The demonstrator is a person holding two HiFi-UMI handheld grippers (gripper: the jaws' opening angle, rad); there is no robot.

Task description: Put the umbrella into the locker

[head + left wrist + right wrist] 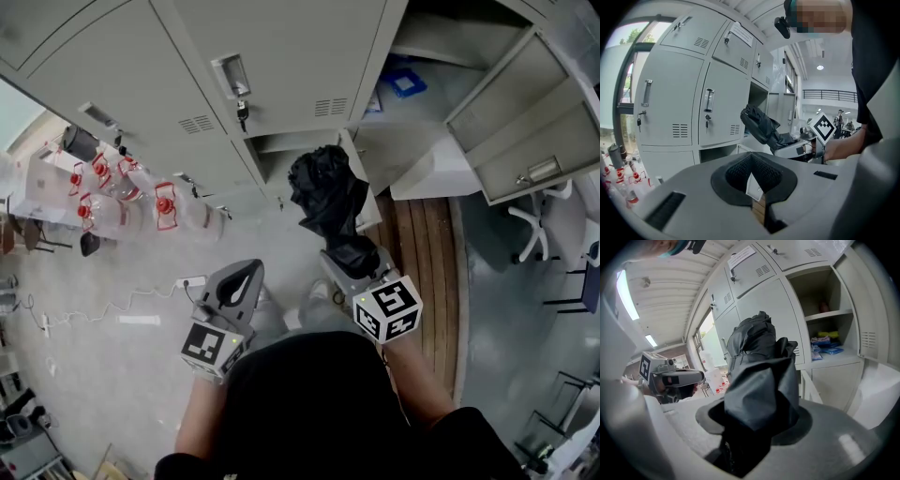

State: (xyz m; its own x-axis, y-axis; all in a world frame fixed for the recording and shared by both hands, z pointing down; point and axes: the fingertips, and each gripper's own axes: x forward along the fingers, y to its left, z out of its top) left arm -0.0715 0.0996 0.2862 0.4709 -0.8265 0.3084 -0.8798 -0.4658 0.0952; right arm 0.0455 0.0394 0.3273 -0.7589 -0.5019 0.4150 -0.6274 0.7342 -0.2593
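Observation:
A folded black umbrella (326, 197) sticks up and forward out of my right gripper (349, 255), which is shut on its lower end. In the right gripper view the umbrella (759, 362) fills the middle, and an open locker compartment (824, 301) with shelves shows behind it to the right. My left gripper (251, 269) hangs to the left of the right one, shut with nothing held. The left gripper view has its jaws (757, 187) closed together, with the umbrella (759, 125) and the right gripper (787, 143) ahead. A low open compartment (291, 155) lies just beyond the umbrella's tip.
Grey lockers (281, 66) fill the top. An open locker door (525, 112) swings out at the right, with blue items (405, 84) on a shelf inside. Clear water jugs with red handles (122, 202) stand at the left. A wooden strip (427, 272) and an office chair (539, 225) lie to the right.

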